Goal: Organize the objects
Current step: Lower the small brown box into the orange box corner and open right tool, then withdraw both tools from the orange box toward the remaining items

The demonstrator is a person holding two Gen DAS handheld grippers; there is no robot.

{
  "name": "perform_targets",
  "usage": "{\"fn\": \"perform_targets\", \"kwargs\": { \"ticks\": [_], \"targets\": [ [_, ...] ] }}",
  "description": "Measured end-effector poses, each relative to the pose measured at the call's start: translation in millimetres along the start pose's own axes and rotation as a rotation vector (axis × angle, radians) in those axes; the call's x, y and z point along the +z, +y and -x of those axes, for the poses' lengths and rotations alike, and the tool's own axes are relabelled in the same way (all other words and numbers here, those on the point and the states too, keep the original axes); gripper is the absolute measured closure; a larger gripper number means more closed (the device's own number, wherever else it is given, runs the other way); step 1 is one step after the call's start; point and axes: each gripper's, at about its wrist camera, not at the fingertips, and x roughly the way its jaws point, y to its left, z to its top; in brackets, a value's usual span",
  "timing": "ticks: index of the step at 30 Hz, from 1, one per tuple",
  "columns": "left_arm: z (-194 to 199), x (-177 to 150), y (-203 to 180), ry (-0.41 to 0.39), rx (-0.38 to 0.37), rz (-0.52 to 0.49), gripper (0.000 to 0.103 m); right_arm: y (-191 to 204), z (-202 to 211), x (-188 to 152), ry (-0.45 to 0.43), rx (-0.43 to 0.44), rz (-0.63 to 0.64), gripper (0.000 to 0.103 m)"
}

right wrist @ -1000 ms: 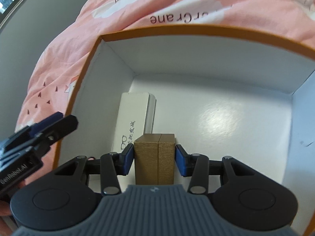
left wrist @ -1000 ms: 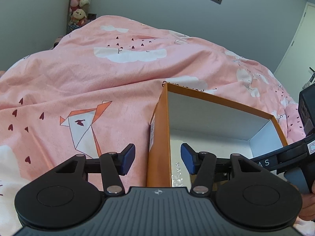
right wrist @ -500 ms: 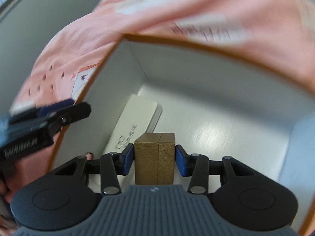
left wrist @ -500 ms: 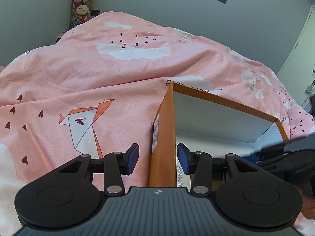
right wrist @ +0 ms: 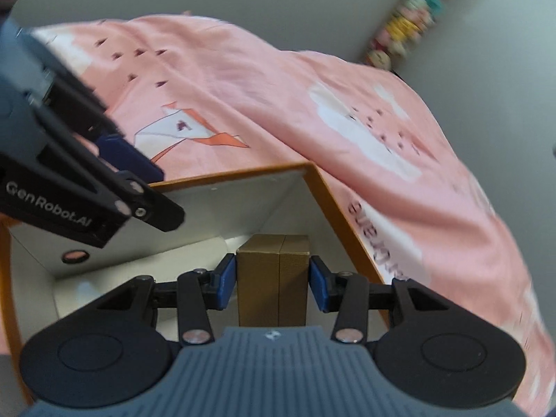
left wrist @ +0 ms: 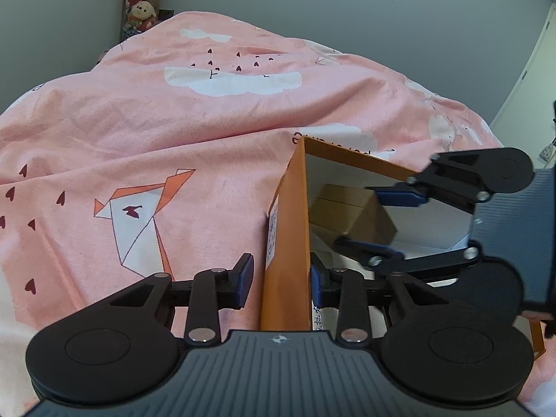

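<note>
An open orange box [left wrist: 285, 243] with a white inside lies on a pink bed cover. My left gripper [left wrist: 279, 276] straddles the box's near side wall; its blue pads stand a little off the wall. My right gripper [right wrist: 272, 279] is shut on a small brown box [right wrist: 272, 278] and holds it over the inside of the orange box [right wrist: 333, 208]. In the left wrist view the brown box [left wrist: 354, 212] and the right gripper [left wrist: 385, 222] show inside the orange box. The left gripper's fingers [right wrist: 114, 187] show at the left in the right wrist view.
The pink cover [left wrist: 173, 132] with clouds and an origami bird spreads all around the box. Grey walls stand behind, with stuffed toys [left wrist: 142, 3] in the far corner. A door [left wrist: 531, 66] is at the right.
My right gripper has swung round with the brown box and now faces the box's far corner. The left gripper has closed in slightly on the wall.
</note>
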Motion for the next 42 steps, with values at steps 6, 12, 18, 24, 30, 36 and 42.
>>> {"fn": "perform_targets", "kwargs": {
  "ticks": [6,12,18,24,30,36,42],
  "targets": [
    [-4.0,1.0,1.4,0.006,-0.005,0.01,0.063,9.9,-17.4,1.9,-0.009,0.01,0.127,0.056],
    [-8.6,1.7,0.0,0.018,0.006,0.008,0.063,19.4,-20.1,-0.4,-0.022,-0.006,0.19,0.056],
    [-8.5,0.5,-0.4,0.021,0.012,0.009,0.063,19.4,-16.3,-2.9,-0.031,-0.033,0.163,0.042],
    [-8.0,0.2,-0.5,0.018,0.017,0.009,0.063,9.2,-9.7,-10.7,0.008,-0.024,0.06,0.044],
    [-7.1,0.3,-1.4,0.017,0.021,0.008,0.063,-9.8,-19.2,-22.4,0.085,0.044,-0.129,0.071],
    [-5.7,-0.1,-0.4,0.014,0.021,0.006,0.063,-8.1,-31.7,-25.8,0.096,0.058,-0.139,0.08],
    [-3.5,-0.6,-0.3,0.01,0.02,0.008,0.063,-4.0,-36.7,-19.6,0.076,0.073,-0.119,0.084]
  ]
}}
